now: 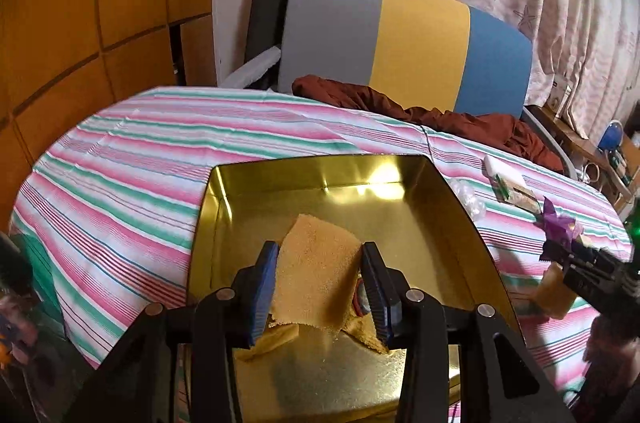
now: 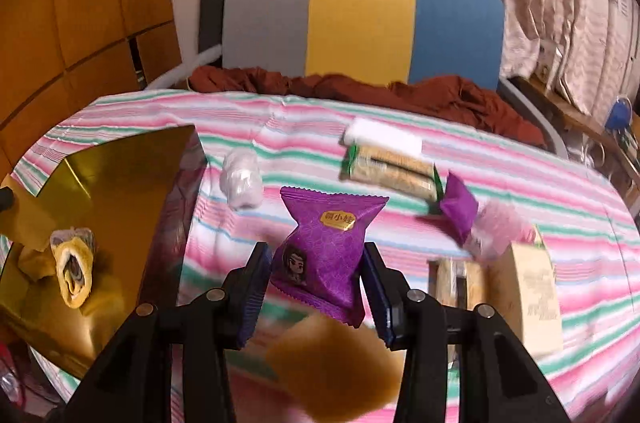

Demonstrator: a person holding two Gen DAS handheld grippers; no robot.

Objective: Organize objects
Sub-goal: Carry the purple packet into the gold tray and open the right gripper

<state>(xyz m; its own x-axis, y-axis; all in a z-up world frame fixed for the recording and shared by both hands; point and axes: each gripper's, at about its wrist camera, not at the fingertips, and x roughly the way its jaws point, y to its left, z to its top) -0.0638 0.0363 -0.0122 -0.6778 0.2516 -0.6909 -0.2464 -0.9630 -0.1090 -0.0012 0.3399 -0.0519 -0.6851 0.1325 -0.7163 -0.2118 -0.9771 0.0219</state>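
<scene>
A gold tin tray (image 1: pixel 256 207) lies on the striped tablecloth. Low inside it, my left gripper (image 1: pixel 318 257) is shut on a tan cake-roll packet (image 1: pixel 316 279), with both blue pads against its sides. From the right wrist view the tin (image 2: pixel 120 183) is at the left, with a swirl cake roll (image 2: pixel 74 271) in it. My right gripper (image 2: pixel 315 249) is shut on a purple snack packet (image 2: pixel 332 223) and holds it above the cloth. In the left wrist view that gripper (image 1: pixel 560 251) and its purple packet (image 1: pixel 558 223) show at the right edge.
More snacks lie on the cloth: a clear-wrapped white sweet (image 2: pixel 240 183), a green-ended cracker packet (image 2: pixel 390 169), a white packet (image 2: pixel 384 137), another purple packet (image 2: pixel 460 207), a beige box (image 2: pixel 528 295) and a blurred tan packet (image 2: pixel 336 371). A chair back (image 2: pixel 360 19) with brown cloth stands behind.
</scene>
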